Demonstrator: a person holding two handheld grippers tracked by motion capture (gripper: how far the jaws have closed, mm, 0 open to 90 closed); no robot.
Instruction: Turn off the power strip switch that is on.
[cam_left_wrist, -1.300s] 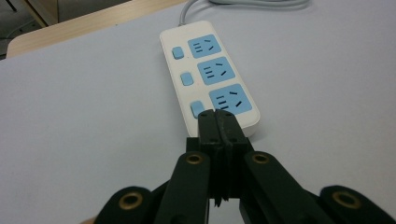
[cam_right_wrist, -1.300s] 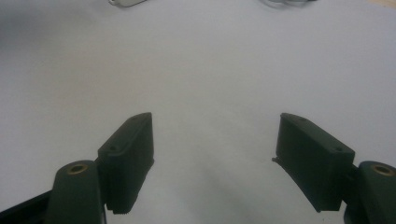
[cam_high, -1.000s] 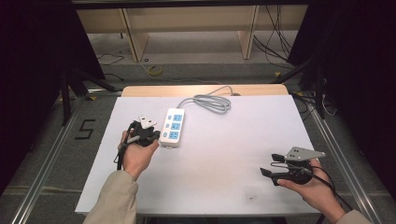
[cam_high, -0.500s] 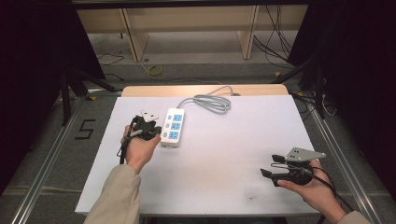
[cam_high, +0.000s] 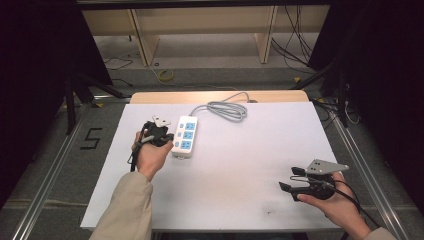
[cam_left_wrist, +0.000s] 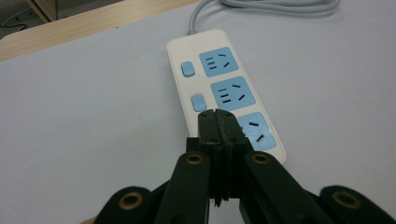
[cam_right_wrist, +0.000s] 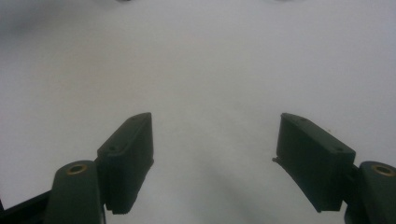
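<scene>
A white power strip (cam_high: 185, 136) with three blue sockets lies on the white table (cam_high: 240, 165), and its grey cable (cam_high: 227, 107) coils toward the far edge. My left gripper (cam_high: 161, 133) sits just left of the strip, held in a hand. In the left gripper view its jaws are shut with nothing between them. There, the left gripper (cam_left_wrist: 216, 114) tips cover the near left part of the power strip (cam_left_wrist: 224, 88), beside the nearest socket. Whether they touch it I cannot tell. My right gripper (cam_high: 289, 178) hovers open at the near right; in its own view the right gripper (cam_right_wrist: 215, 126) faces bare table.
Two blue switches (cam_left_wrist: 198, 101) show on the strip's left side. The cable (cam_left_wrist: 280, 4) runs off along the far edge, where a wooden strip (cam_high: 215, 96) borders the table. Metal rails (cam_high: 50, 165) flank the table on the floor, and wooden shelving (cam_high: 200, 25) stands behind.
My left gripper has moved a little forward and right, closer to the power strip. The right gripper has barely moved.
</scene>
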